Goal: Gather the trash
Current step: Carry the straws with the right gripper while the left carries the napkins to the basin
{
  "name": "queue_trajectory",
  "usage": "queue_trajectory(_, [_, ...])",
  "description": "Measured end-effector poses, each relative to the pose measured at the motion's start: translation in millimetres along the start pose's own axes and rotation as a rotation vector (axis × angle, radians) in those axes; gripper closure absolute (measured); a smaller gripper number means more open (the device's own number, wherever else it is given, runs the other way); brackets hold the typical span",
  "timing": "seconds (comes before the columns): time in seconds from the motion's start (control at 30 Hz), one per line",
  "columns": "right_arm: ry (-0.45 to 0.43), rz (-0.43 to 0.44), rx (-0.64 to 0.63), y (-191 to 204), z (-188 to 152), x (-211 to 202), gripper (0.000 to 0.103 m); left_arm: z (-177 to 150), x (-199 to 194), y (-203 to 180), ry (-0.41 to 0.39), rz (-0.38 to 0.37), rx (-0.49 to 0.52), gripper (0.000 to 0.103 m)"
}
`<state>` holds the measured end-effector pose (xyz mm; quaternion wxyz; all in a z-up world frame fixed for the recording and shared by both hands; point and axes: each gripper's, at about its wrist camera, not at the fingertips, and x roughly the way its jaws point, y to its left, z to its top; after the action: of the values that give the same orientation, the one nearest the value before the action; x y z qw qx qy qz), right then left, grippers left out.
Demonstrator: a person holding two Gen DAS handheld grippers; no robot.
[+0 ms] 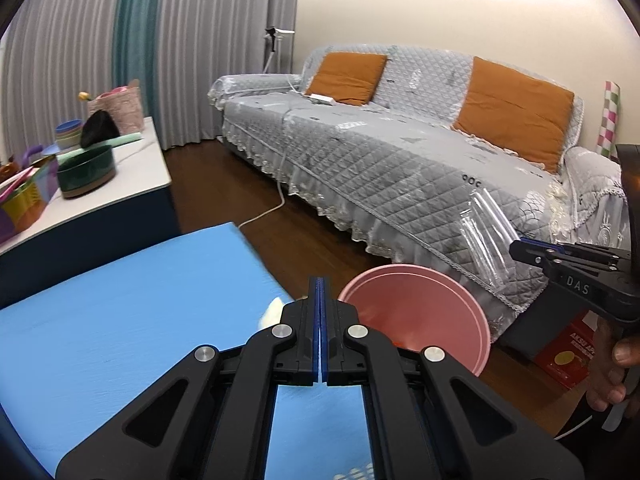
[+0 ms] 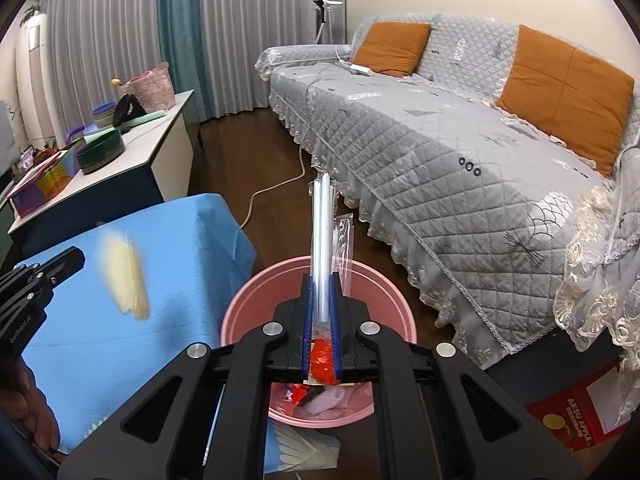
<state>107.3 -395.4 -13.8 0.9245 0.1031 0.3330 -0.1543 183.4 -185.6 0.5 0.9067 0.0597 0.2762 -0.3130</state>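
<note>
A pink bin [image 2: 248, 304] stands on the floor beside a table with a blue cloth [image 2: 172, 264]; it also shows in the left wrist view [image 1: 420, 312]. It holds red and white scraps [image 2: 316, 398]. My right gripper [image 2: 323, 280] is shut on a clear plastic wrapper [image 2: 324, 224] with a red end and holds it above the bin; the wrapper [image 1: 486, 236] also shows in the left wrist view. My left gripper [image 1: 321, 284] is shut and empty over the blue cloth's [image 1: 140, 292] edge. A pale yellow scrap [image 2: 124, 272], blurred, is by the cloth.
A grey-covered sofa [image 2: 460, 152] with orange cushions runs along the right. A white cable [image 2: 276, 188] lies on the wood floor. A cabinet [image 2: 160, 152] at the left carries bowls and baskets. A red carton [image 2: 572, 424] sits under the sofa's near end.
</note>
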Motion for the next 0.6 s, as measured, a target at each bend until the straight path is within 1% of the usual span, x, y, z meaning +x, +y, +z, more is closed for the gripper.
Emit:
queue_trajectory(0.13, [0.009, -0.008, 0.007, -7.5, -1.7, 3.7, 0.095, 3.0, 6.1, -11.9, -0.005, -0.019, 0.015, 0.103])
queue_trajectory(0.2, [0.016, -0.01, 0.012, -11.6, -2.6, 5.6, 0.095, 8.2, 9.2, -7.8, -0.009, -0.02, -0.011, 0.103])
queue_trajectory(0.27, [0.021, -0.006, 0.02, -14.5, -2.5, 7.8, 0.095, 11.1, 9.3, 3.3, -0.011, -0.029, -0.052, 0.103])
queue_trajectory(0.37, [0.02, 0.001, 0.015, -15.4, -2.4, 10.8, 0.095, 12.9, 7.9, 25.9, -0.023, 0.016, -0.09, 0.103])
queue_trajectory(0.5, [0.019, 0.013, 0.017, -16.3, -2.4, 14.2, 0.095, 0.9, 13.6, 70.1, 0.022, 0.047, -0.215, 0.103])
queue_trajectory(0.6, [0.01, 0.029, 0.031, -19.4, 0.0, 13.9, 0.095, -15.1, 22.7, 87.5, 0.076, 0.058, -0.261, 0.102])
